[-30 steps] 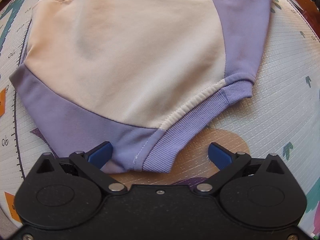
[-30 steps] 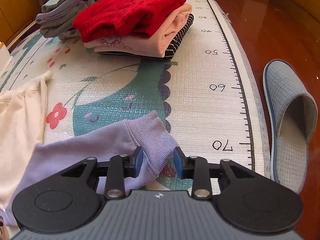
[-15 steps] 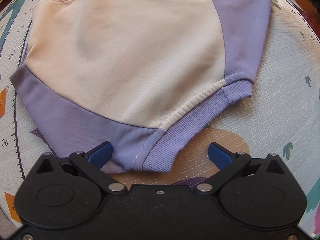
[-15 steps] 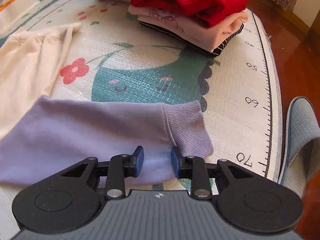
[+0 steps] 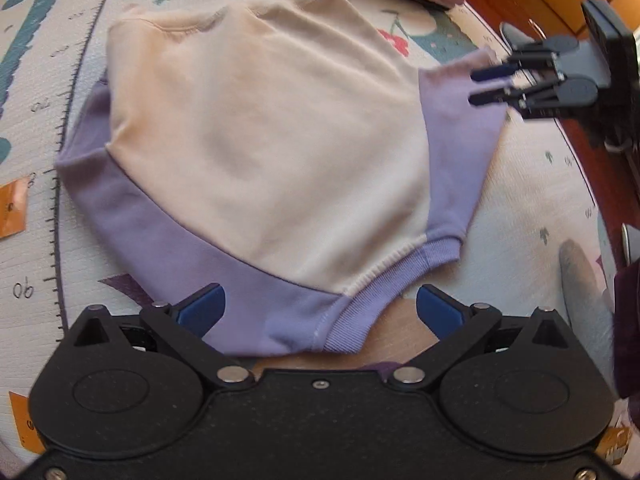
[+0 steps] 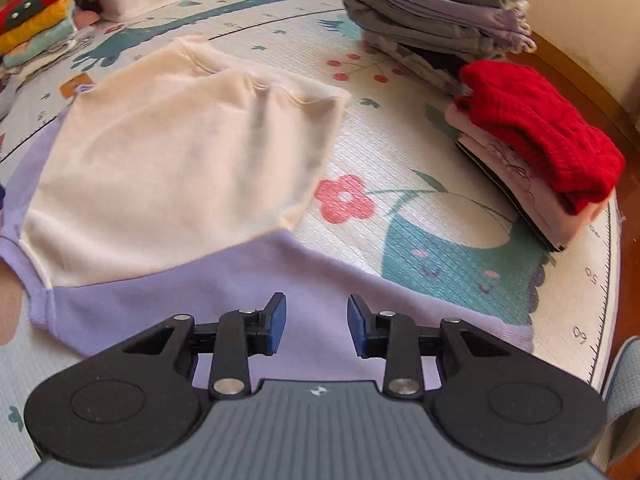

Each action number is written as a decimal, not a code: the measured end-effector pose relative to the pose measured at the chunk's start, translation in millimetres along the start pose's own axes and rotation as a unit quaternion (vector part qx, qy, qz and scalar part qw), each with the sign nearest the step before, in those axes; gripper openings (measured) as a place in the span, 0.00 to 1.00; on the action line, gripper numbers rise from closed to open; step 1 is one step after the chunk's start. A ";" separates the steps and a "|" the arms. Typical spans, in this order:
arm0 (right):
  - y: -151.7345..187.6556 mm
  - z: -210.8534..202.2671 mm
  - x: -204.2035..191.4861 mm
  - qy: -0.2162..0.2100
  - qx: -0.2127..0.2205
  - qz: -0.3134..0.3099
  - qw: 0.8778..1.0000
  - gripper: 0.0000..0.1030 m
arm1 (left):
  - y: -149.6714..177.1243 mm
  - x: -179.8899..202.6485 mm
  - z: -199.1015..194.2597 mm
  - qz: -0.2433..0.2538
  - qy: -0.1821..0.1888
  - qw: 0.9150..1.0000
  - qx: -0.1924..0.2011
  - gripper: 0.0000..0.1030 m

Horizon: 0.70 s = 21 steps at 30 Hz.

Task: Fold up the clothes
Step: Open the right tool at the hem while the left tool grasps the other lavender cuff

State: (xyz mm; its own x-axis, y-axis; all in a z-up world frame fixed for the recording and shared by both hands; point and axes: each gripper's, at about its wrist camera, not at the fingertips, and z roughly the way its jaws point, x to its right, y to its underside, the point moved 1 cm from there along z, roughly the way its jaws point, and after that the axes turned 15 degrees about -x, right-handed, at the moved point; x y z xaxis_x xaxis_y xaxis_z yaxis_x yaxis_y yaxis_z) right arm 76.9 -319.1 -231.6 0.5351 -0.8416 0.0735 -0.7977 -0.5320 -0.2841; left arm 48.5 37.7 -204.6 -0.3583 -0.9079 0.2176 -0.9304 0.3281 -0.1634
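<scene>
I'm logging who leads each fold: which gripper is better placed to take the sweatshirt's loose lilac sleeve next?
Probably the right gripper: its opening jaws hang directly over the lilac sleeve. The left gripper sits at the hem.

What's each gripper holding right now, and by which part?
Nothing. Left gripper is open over the sweatshirt hem; right gripper, jaws opening, pads clear of the lilac sleeve.

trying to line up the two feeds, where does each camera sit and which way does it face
Left wrist: on the left claw, looking down at the sweatshirt hem on the mat; its own wide-open fingers show, plus the right claw at the far sleeve.
Right wrist: on the right claw, jaws opening over the purple sleeve, facing the folded stacks.
Shared: sweatshirt, mat, red stack.
</scene>
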 end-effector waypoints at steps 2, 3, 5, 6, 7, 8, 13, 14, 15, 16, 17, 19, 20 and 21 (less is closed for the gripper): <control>-10.8 -0.7 -30.7 -0.021 0.003 -0.048 0.999 0.38 | -22.3 -30.4 -6.9 -0.104 -0.025 0.994 0.037 0.95; -15.4 -0.6 -47.6 -0.030 0.002 -0.074 0.997 0.38 | -24.3 -51.3 -9.2 -0.154 -0.019 0.987 0.050 0.91; -21.3 0.4 -70.0 -0.042 0.001 -0.109 0.993 0.38 | -24.2 -91.4 -6.7 -0.243 0.004 0.967 0.071 0.84; -23.9 0.5 -81.1 -0.049 0.000 -0.126 0.991 0.38 | -20.4 -110.6 -10.2 -0.289 0.016 0.954 0.083 0.80; -25.7 1.2 -90.3 -0.056 -0.003 -0.140 0.989 0.38 | -17.0 -123.0 -10.4 -0.316 0.026 0.944 0.091 0.78; -27.3 1.8 -98.4 -0.062 -0.006 -0.152 0.986 0.38 | -14.0 -132.3 -12.5 -0.337 0.037 0.936 0.097 0.77; -30.9 9.5 -108.4 -0.082 -0.024 -0.158 0.984 0.38 | -22.3 -149.8 7.0 -0.380 0.077 0.914 0.119 0.72; -30.1 11.2 -106.6 -0.085 -0.028 -0.153 0.984 0.39 | -27.4 -149.8 12.7 -0.381 0.079 0.913 0.120 0.71; -29.1 14.1 -104.1 -0.088 -0.033 -0.147 0.985 0.40 | -31.9 -152.4 15.9 -0.384 0.081 0.912 0.121 0.69; -28.2 17.0 -101.6 -0.090 -0.039 -0.141 0.985 0.40 | -36.2 -155.8 18.4 -0.387 0.082 0.910 0.121 0.66; -26.7 20.4 -98.8 -0.090 -0.045 -0.133 0.986 0.40 | -40.5 -159.2 20.9 -0.390 0.083 0.909 0.121 0.65; -20.7 26.5 -92.7 -0.091 -0.057 -0.120 0.987 0.40 | -47.8 -159.4 26.6 -0.387 0.083 0.910 0.120 0.46; -19.1 27.3 -91.8 -0.088 -0.058 -0.119 0.987 0.40 | -51.6 -157.2 28.1 -0.382 0.077 0.913 0.117 0.36; -17.4 27.6 -91.2 -0.084 -0.056 -0.120 0.988 0.40 | -59.5 -152.0 32.2 -0.370 0.063 0.921 0.107 0.20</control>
State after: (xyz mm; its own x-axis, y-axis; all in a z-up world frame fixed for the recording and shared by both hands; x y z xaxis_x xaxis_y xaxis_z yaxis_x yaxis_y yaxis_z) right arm 49.7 -230.6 -259.7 0.7432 -0.6681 -0.0356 -0.6634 -0.7289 -0.1691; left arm 160.8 147.7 -258.9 0.3496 -0.8200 0.4531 -0.8916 -0.4398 -0.1080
